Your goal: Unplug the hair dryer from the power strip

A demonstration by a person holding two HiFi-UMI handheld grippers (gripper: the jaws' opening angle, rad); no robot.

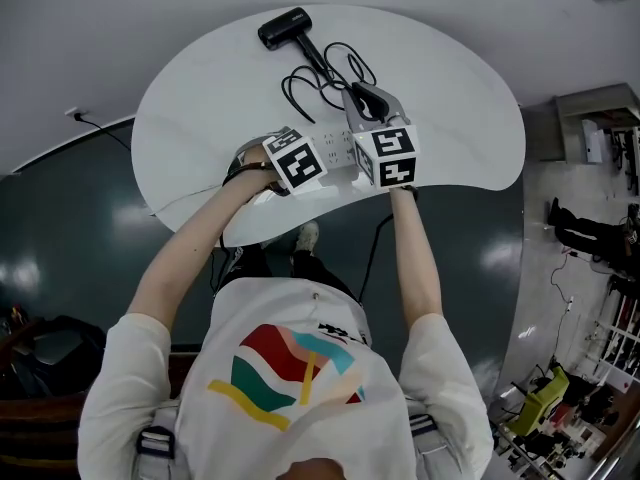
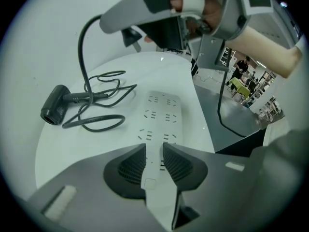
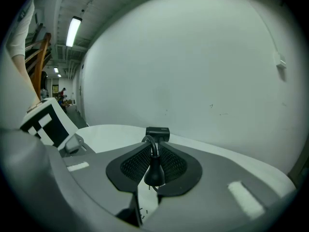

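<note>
My right claw (image 3: 154, 151) is clamped on the plug (image 3: 154, 172), prongs clear of the strip (image 2: 161, 112), a light, rigid body I judge better held than its limp cord (image 2: 96, 122); my left claw (image 2: 154, 149) grips the strip's near end, and the dryer (image 1: 285, 28) lies at the table's (image 1: 470, 118) far side.

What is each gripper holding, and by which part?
Right gripper clamps the plug by its body, cord arching up. Left gripper grips the power strip across its near end.
</note>
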